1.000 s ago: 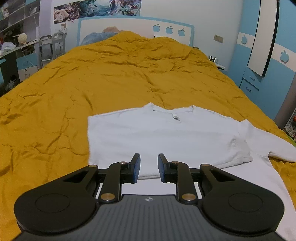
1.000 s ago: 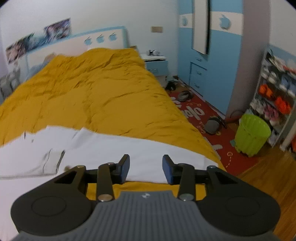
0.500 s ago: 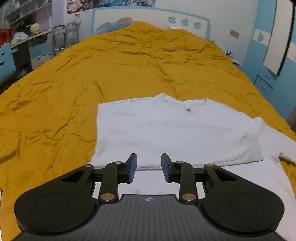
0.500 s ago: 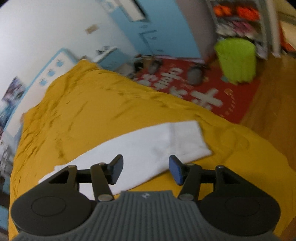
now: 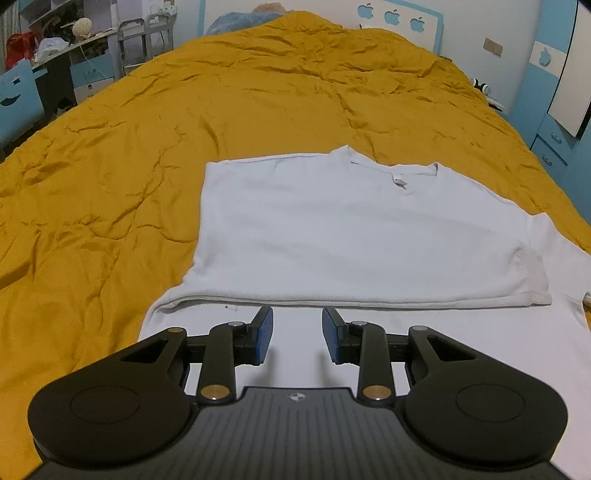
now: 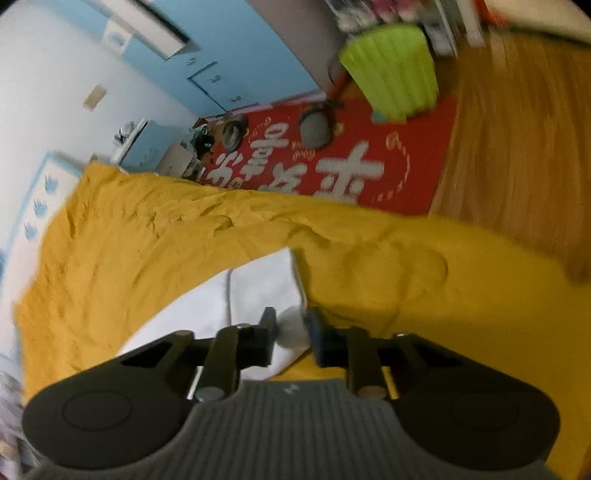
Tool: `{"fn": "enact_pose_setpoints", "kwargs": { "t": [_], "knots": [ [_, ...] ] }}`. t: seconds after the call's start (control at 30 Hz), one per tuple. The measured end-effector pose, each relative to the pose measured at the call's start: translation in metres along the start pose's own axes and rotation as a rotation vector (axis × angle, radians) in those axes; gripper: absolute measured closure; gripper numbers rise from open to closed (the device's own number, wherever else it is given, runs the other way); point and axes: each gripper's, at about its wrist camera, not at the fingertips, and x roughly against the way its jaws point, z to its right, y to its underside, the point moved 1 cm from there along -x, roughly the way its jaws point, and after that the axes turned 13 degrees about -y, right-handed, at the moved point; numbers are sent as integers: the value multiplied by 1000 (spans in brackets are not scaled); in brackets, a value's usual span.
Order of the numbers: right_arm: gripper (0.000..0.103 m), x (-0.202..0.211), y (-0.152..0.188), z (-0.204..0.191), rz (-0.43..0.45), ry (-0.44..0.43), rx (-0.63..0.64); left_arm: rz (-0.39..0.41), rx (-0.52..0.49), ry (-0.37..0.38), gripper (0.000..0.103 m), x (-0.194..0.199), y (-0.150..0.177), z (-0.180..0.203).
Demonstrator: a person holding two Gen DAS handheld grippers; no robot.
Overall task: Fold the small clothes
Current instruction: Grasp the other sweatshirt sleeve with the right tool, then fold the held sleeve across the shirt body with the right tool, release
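1. Partly, the white shirt is cut off: in the left wrist view its right sleeve runs out of frame, and the left hand-held gripper body covers its near hem.
2. Blur smears the right wrist view, so the sleeve cuff is soft at its edges and the shelves behind the green bin are hard to make out.
3. The shirt lies flat on the yellow bedspread, collar toward the headboard, with a folded layer across its body; its long axis runs left to right.
4. The sleeve reaches toward the bed's edge beside the red rug.
5. The left hand-held gripper hovers over the shirt's lower part, jaws apart with nothing between.
6. The right hand-held gripper has its jaws drawn close on the cuff's corner.
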Motion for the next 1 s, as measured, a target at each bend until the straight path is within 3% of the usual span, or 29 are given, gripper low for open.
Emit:
{"fn": "enact_pose_setpoints", "kwargs": {
  "t": [0.2, 0.33, 0.47, 0.57, 0.77, 0.9, 1.0],
  "knots": [
    [100, 31, 7, -88, 72, -14, 289, 10, 20, 11, 66, 0, 1, -17],
    [100, 57, 27, -181, 85, -131, 466, 24, 37, 35, 66, 0, 0, -28],
    [100, 71, 69, -287, 50, -257, 634, 49, 39, 67, 66, 6, -1, -36],
    [100, 71, 117, -363, 3, -343, 739, 68, 59, 86, 66, 11, -3, -43],
    [101, 58, 228, -472, -140, -540, 851, 75, 112, 137, 66, 11, -4, -59],
    [101, 31, 319, -506, -270, -603, 899, 66, 160, 198, 66, 7, -5, -71],
    [101, -1, 390, -505, -374, -589, 923, 66, 192, 220, 66, 4, -4, -80]
  ]
}}
